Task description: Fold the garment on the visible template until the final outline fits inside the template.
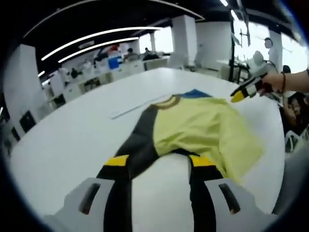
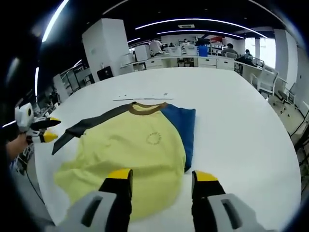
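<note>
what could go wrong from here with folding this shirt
1. The shirt lies rumpled, with its hem bunched near the table edge; a careless pull might drag it off.
2. The dark sleeve lies stretched out flat while the blue sleeve lies alongside the body, so a fold from here could come out lopsided.
3. Both grippers, left and right, are open and hold nothing; a shallow pinch may catch one layer only.

Looks like open-plan office/lab: big white table (image 2: pixel 231 111), rows of desks (image 2: pixel 193 60) at 12 o'clock, white pillar (image 2: pixel 104 46) at 11, strip ceiling lights (image 2: pixel 193 21), people seated.
</note>
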### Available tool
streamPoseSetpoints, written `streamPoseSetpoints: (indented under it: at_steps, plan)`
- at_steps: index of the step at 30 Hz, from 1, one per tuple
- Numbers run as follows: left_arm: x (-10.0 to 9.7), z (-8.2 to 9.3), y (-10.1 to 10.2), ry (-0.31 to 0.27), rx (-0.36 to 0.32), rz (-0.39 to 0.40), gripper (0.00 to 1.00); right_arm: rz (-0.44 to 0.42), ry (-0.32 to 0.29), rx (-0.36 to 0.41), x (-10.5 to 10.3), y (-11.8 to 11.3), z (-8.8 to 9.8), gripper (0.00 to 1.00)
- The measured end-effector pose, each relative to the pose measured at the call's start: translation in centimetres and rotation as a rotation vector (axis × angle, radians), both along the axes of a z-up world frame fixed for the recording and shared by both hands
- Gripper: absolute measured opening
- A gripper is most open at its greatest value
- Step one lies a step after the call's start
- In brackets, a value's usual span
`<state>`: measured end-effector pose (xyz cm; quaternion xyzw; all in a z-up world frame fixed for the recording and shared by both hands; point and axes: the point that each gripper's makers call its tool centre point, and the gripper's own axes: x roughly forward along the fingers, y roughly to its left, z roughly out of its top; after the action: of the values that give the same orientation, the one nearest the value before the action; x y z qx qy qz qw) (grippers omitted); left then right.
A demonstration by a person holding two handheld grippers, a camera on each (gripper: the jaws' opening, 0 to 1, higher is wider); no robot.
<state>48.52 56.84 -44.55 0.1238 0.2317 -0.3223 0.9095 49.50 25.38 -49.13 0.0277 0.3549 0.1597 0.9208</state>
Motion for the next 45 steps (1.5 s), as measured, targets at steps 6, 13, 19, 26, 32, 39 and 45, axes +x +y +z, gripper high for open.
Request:
streamPoseSetpoints:
  at_steps: [6,13,19,26,32,39,45]
  plan:
    - [-1.3,0.2,-1.9,-0.012,-0.010,-0.044,0.65,-0.037,0.024,0.012,1.1,-0.9,-1.8,0.35]
    - [-2.9,-0.3,-3.1,0.011,-0.002,-0.080,0.72,-0.071,0.082,-0.004,0.8,-1.3,-3.8,0.17]
    - [-3.8,-0.4,-3.5,0.023,0.002,-0.098,0.73,-0.085,0.088,0.022,0.6,-0.9,-3.7,0.00]
    - [-4.6,0.0,-4.5,0.025,-0.007,-0.117,0.72,-0.050,0.047,0.087,0.9,1.0,-1.7,0.00]
    - [-5.5,0.2,-6.2,0.020,0.001,-0.161,0.71,-0.010,0.012,0.137,1.6,3.4,0.7,0.00]
    - [-7.1,-0.3,-8.5,0.044,-0.011,-0.218,0.70,0.047,-0.024,0.199,3.5,6.7,3.2,0.00]
    - [-8.4,-1.1,-10.2,0.071,-0.031,-0.241,0.68,0.085,-0.031,0.231,5.3,9.3,4.1,0.00]
